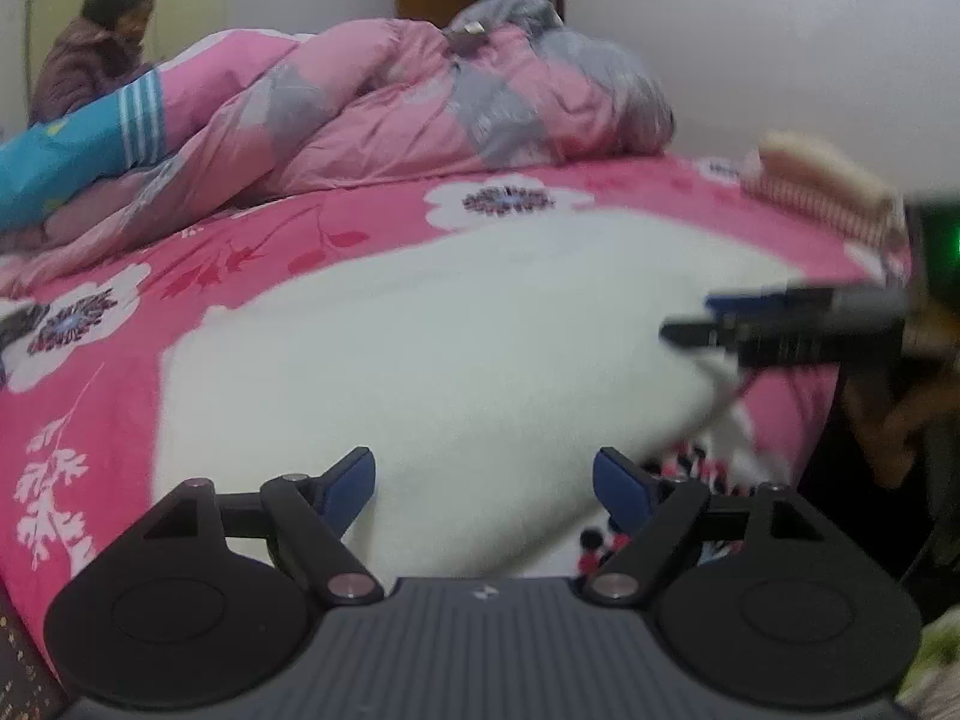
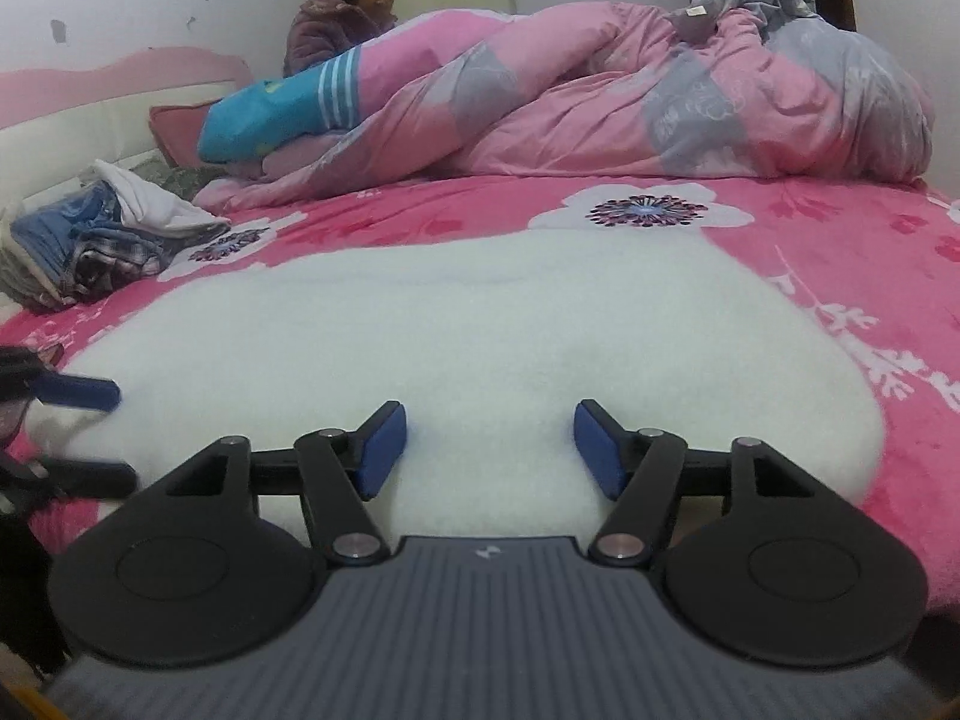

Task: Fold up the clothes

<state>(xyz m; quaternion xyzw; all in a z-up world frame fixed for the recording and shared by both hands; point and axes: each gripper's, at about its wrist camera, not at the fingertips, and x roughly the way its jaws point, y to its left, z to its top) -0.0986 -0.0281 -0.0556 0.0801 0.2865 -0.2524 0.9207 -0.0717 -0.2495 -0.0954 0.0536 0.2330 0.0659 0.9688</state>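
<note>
White fleece garment [image 2: 480, 324] on bed [image 2: 840, 228]

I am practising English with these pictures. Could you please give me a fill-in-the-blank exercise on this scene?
1. The white fleece garment lies flat on a ____ floral bedsheet.
2. The jaws of the right gripper stand ____, gripping nothing.
3. The bunched quilt behind is pink and ____.
4. The left gripper holds ____.

Missing words: pink; open; grey; nothing
</note>
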